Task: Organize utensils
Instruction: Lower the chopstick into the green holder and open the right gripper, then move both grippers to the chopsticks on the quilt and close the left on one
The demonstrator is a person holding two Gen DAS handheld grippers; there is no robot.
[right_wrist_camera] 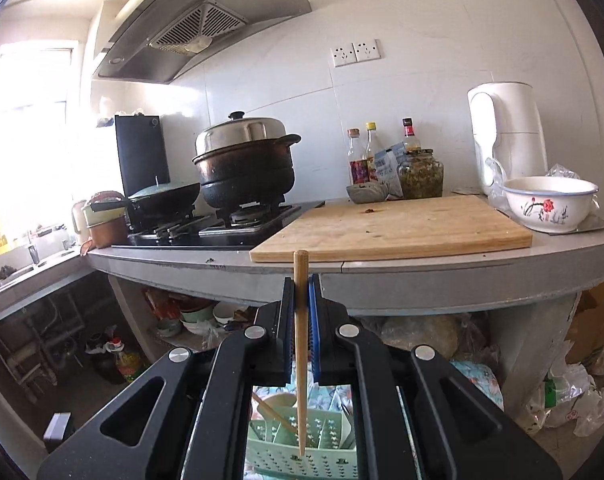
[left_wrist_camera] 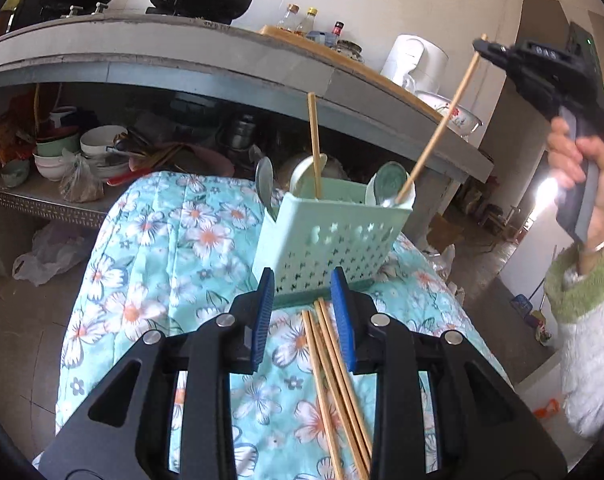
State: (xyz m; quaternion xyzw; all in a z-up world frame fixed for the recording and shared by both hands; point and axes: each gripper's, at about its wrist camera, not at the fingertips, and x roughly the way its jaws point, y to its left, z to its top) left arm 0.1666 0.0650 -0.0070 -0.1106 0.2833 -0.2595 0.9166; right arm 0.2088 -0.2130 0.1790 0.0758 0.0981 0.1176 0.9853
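Left tongs (left_wrist_camera: 303, 316): one pair, blue pads set apart with nothing clamped; poised over the loose chopsticks, just short of the basket.
Right tongs (right_wrist_camera: 301, 328): one pair, clamped on a single chopstick (right_wrist_camera: 300, 360); in the left view, these tongs (left_wrist_camera: 486, 49) are raised at upper right in a person's hand (left_wrist_camera: 581, 168).
Held chopstick (left_wrist_camera: 437, 124): one, slanting from the tongs down into the basket's right end; its lower tip sits at or inside the rim.
Basket (left_wrist_camera: 329, 236): one, mint green, perforated, standing upright on the floral cloth (left_wrist_camera: 162, 248).
Chopsticks in basket: one more (left_wrist_camera: 313, 144), standing nearly upright in the middle compartment.
Spoons in basket: at least three bowls show above the rim: one metal (left_wrist_camera: 264, 182) at left, one pale (left_wrist_camera: 307, 174) in the middle, one green (left_wrist_camera: 389, 184) at right.
Loose chopsticks (left_wrist_camera: 333, 384): about four, lying bundled on the cloth, their far ends beside the basket's base; exact count unclear where they overlap.
Worktop (right_wrist_camera: 421, 276): one, grey, behind the basket; carries one wooden cutting board (right_wrist_camera: 393, 224).
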